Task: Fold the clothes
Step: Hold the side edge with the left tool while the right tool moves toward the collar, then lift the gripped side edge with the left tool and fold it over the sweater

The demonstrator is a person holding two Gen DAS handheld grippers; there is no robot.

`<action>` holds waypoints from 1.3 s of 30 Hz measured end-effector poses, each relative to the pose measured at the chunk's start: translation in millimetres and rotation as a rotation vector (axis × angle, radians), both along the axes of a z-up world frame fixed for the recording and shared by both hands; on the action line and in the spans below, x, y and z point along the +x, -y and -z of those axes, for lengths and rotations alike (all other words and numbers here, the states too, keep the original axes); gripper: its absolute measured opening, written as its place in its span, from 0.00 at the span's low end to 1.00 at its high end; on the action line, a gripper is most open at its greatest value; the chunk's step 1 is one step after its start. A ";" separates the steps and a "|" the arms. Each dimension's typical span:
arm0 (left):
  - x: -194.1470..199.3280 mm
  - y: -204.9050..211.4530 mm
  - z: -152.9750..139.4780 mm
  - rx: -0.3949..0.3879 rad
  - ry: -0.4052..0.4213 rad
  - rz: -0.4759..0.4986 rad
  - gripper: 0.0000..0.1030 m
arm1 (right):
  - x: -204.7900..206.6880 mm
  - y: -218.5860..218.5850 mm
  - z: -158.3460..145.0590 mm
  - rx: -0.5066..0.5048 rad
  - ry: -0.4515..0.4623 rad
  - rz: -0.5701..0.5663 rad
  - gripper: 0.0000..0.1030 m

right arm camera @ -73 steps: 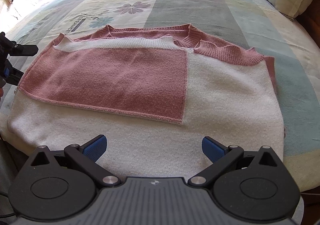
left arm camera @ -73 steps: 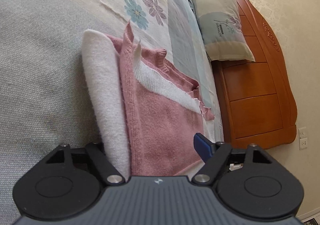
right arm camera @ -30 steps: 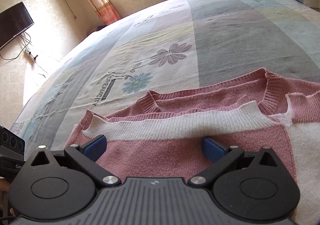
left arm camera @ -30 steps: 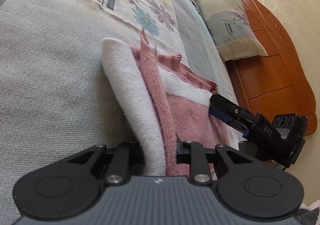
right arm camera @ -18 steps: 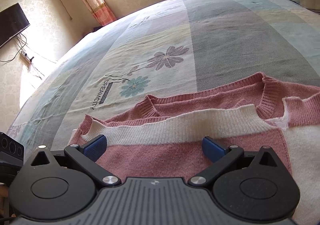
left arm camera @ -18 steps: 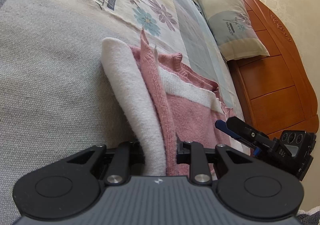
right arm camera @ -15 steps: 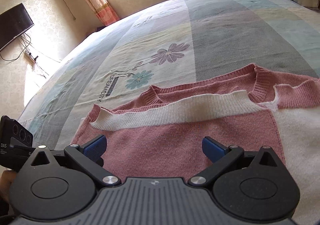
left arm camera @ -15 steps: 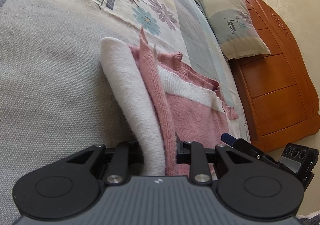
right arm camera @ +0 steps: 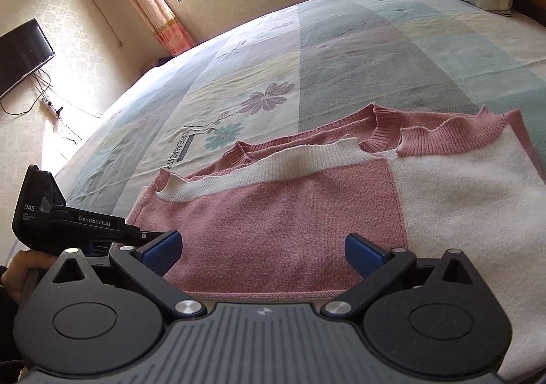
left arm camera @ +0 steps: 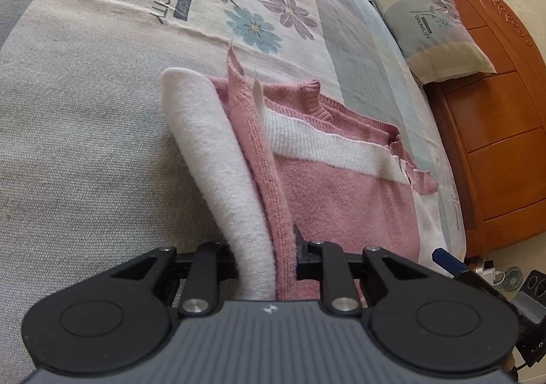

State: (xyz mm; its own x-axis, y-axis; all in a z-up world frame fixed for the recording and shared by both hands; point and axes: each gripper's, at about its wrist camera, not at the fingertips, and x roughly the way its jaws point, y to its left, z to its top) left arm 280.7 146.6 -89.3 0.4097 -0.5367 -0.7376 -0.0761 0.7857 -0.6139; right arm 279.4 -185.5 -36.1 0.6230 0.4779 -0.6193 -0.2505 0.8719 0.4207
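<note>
Left wrist view: the left gripper (left arm camera: 267, 256) pinches a folded edge of the pink and white knitted sweater (left arm camera: 341, 199); its jaws have just been closing. The right gripper (right arm camera: 262, 252) is spread wide, grasping nothing, with the sweater between and beyond its blue fingertips (right arm camera: 160, 249), flat on the flower-printed bedsheet (right arm camera: 341, 42).

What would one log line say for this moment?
step: fold sweater | left claw: shut on sweater edge, just tightened | right claw: open, over sweater, holding nothing | surface: bed
</note>
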 end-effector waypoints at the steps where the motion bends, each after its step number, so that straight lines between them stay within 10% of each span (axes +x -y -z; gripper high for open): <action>1: 1.0 1.1 -0.9 0.009 -0.006 0.006 0.20 | -1.8 2.7 -1.6 0.002 0.007 0.001 1.00; 19: 18.9 -28.0 39.6 -0.293 -0.135 0.042 0.22 | 1.2 27.5 21.4 0.023 -0.063 0.057 1.00; 28: 20.8 8.6 -3.9 -0.016 -0.108 0.062 0.16 | 0.0 25.5 20.0 0.017 -0.055 0.053 1.00; 39: 7.9 30.7 -58.2 -0.010 -0.012 0.066 0.16 | -10.4 43.4 8.4 0.081 -0.011 0.055 1.00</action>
